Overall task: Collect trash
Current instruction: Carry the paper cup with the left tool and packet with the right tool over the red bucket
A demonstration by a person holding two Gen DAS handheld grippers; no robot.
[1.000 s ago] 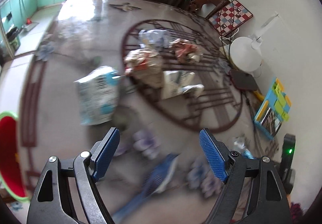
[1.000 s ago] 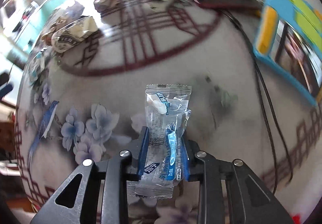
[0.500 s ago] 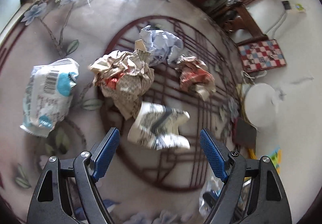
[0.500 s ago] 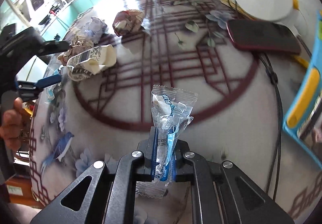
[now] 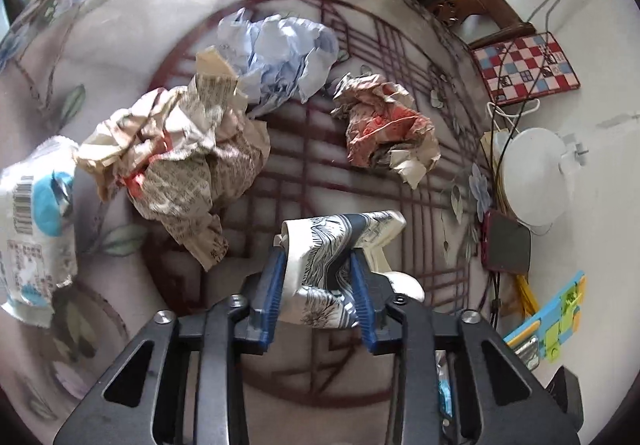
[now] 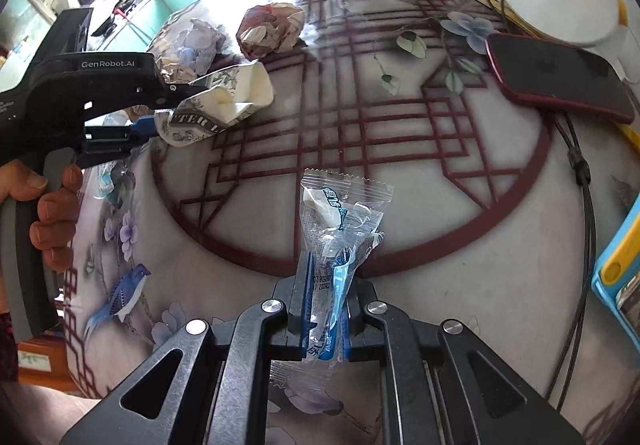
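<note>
Trash is what both tongs already carry: the left gripper (image 5: pixel 318 287) has its blue pads against the two sides of a crushed paper cup (image 5: pixel 340 245) printed with dark line drawings, and its jaws are closing, so the cup is caught but the squeeze is not yet settled. The right gripper (image 6: pixel 325 309) is pressed together on a clear plastic wrapper (image 6: pixel 340 221) with blue print, which stands up from the jaws toward twelve o'clock, a white scrap inside its top end. In the right wrist view the cup sits at about ten o'clock from the wrapper, at the tip of the left tongs, with the person's hand (image 6: pixel 48 213) on their handle at nine o'clock. To do this step well, I judge the left jaws should finish biting before the lift: the cup is soft and flattened, and a half grip on a folded wall could let it slide out. Lifting straight up seems wise, since a crumpled printed paper (image 5: pixel 176 161) lies near at ten o'clock from the cup in the left wrist view, a red-and-tan paper ball (image 5: pixel 384 133) at one o'clock, and a pale blue paper wad (image 5: pixel 280 53) beyond at twelve. A white-and-blue food packet (image 5: pixel 36 221) lies at nine o'clock. Off to three o'clock a red phone (image 5: pixel 506 245) rests on the glass-topped table (image 5: pixel 360 377) beside cables; that is not trash and should be left alone.
</note>
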